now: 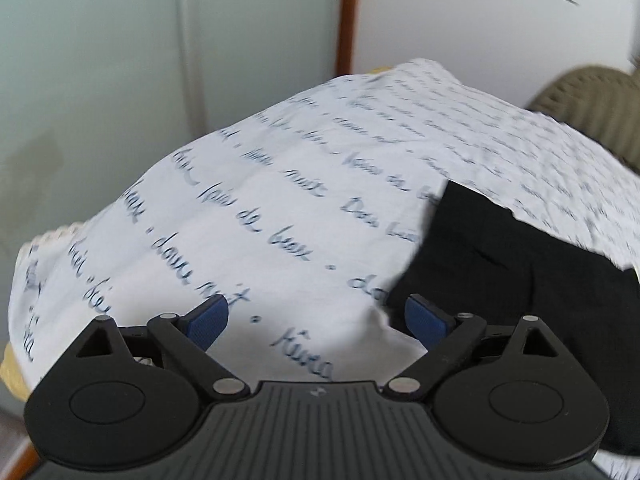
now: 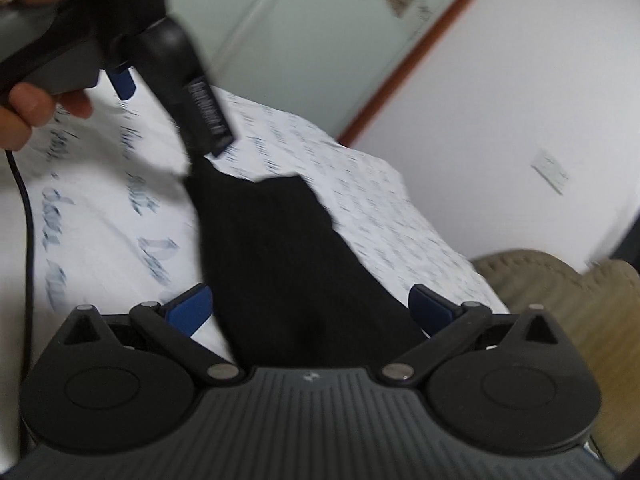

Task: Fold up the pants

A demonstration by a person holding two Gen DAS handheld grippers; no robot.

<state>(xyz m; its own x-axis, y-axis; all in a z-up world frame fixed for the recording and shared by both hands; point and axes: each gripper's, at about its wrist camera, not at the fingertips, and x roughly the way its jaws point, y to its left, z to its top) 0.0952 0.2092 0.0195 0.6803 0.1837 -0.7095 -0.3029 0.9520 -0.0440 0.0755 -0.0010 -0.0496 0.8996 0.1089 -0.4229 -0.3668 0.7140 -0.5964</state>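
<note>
White sheet (image 1: 280, 208) printed with blue script, spread over a bed, pale wall behind. Black pants (image 2: 280, 248) are laid on it, at 3 o'clock in the left wrist view and at centre in the right. Left gripper (image 1: 316, 320) and right gripper (image 2: 310, 306) are held spread wide, nothing grasped. Fabric is judged soft, light and limp; blur obscures hems, so an edge or corner is probably best pinched.

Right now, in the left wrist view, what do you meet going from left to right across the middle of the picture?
Pale wall panel → white sheet with blue handwriting → black pants → olive cushion at the right edge.
</note>
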